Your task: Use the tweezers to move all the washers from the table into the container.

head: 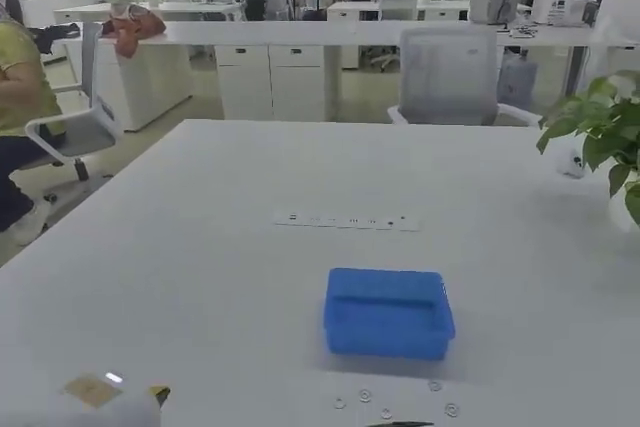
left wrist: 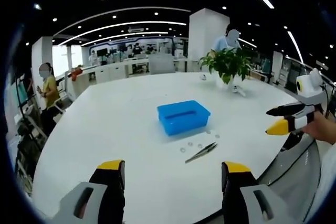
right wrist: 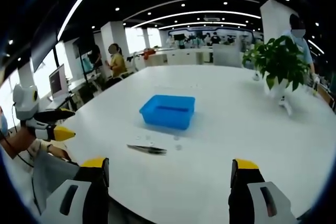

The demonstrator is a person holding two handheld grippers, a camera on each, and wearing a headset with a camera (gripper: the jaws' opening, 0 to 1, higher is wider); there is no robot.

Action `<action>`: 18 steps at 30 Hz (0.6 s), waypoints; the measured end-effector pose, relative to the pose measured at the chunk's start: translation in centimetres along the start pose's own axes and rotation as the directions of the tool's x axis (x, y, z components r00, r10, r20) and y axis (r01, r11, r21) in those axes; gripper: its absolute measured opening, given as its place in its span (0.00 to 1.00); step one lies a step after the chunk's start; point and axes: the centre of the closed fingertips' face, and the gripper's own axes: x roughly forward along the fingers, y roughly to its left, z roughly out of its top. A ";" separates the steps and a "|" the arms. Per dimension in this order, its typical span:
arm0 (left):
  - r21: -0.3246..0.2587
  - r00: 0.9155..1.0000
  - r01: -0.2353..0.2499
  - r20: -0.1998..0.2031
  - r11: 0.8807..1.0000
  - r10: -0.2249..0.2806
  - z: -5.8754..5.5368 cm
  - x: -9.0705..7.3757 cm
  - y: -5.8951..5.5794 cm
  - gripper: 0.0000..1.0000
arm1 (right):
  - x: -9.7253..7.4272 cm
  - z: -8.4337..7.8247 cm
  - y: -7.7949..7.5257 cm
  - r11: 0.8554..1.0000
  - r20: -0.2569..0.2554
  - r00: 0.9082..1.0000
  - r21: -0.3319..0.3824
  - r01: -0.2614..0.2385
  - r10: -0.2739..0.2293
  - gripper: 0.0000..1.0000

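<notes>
A blue container [head: 388, 312] [left wrist: 184, 116] [right wrist: 168, 111] stands on the white table [head: 200, 247]. Several small washers [head: 365, 395] [left wrist: 191, 145] [right wrist: 178, 147] lie on the table just in front of it. Metal tweezers [left wrist: 202, 152] [right wrist: 147, 149] lie flat beside the washers, untouched. My left gripper [left wrist: 173, 182] hovers at the table's near edge, open and empty. My right gripper [right wrist: 168, 182] is also open and empty, well short of the tweezers. Each gripper shows at the side of the other's view: the right gripper [left wrist: 286, 119], the left gripper [right wrist: 50, 124].
A potted plant [head: 600, 127] [left wrist: 227, 64] [right wrist: 278, 61] stands at the table's right side. A flush socket strip [head: 345, 220] lies behind the container. A grey chair [head: 450, 72] is at the far edge. A seated person [head: 15, 97] is on the left.
</notes>
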 end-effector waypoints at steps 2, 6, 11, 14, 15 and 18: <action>0.037 0.999 0.042 -0.016 0.998 -0.041 0.1 0.6 -0.5 0.72 | 0.1 -0.1 -0.1 1.000 -0.005 1.000 -0.003 0.000 0.000 0.95; 0.092 0.995 0.099 -0.036 0.991 -0.096 0.7 1.8 -1.0 0.54 | 0.2 -0.4 -0.4 1.000 -0.018 1.000 0.001 0.006 -0.006 0.95; 0.148 0.983 0.174 -0.078 0.974 -0.164 1.2 3.7 -1.6 0.45 | 0.3 -1.0 -0.8 1.000 -0.035 0.999 0.014 0.011 -0.010 0.95; 0.166 0.966 0.244 -0.133 0.955 -0.223 0.8 4.6 -2.3 0.33 | 0.3 -1.3 -1.0 1.000 -0.045 0.999 0.016 0.015 -0.014 0.94; 0.187 0.960 0.261 -0.154 0.947 -0.235 0.6 5.1 -2.4 0.32 | 0.3 -1.4 -1.1 1.000 -0.048 0.999 0.018 0.017 -0.016 0.94; 0.249 0.950 0.292 -0.188 0.923 -0.249 0.2 6.0 -2.8 0.29 | 0.3 -1.7 -1.4 0.999 -0.054 0.998 0.026 0.025 -0.023 0.94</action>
